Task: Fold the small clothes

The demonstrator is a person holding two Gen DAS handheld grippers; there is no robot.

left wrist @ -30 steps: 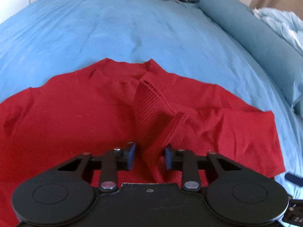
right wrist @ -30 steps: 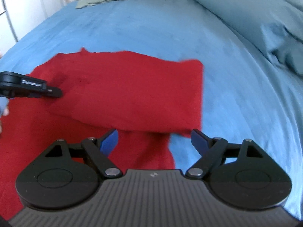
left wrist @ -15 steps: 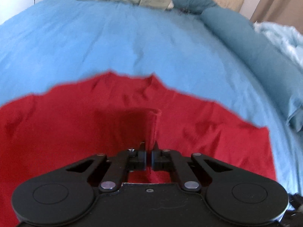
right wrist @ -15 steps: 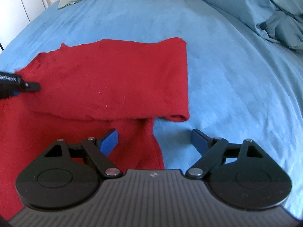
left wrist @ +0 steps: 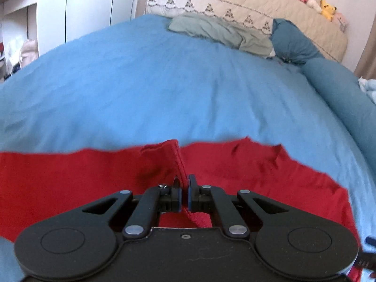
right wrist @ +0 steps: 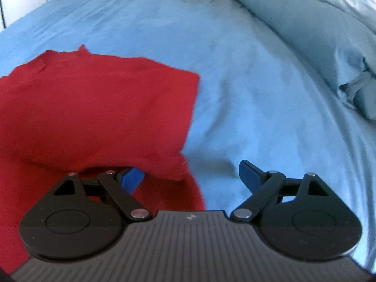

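Fabric of the red garment (left wrist: 235,171) lies spread on the blue bedspread (left wrist: 164,89), and a ribbed edge of it is pinched upright in the left gripper (left wrist: 182,195), whose jaws are clamped together on the cloth, likely to carry that edge over for a fold. Beside the garment's folded right side, the right gripper (right wrist: 191,176) hovers with jaws wide apart, holding nothing, seemingly ready to take the lower corner.

Red garment (left wrist: 258,178), spread on blue bed, one fold pinched upright, rt side folded over.
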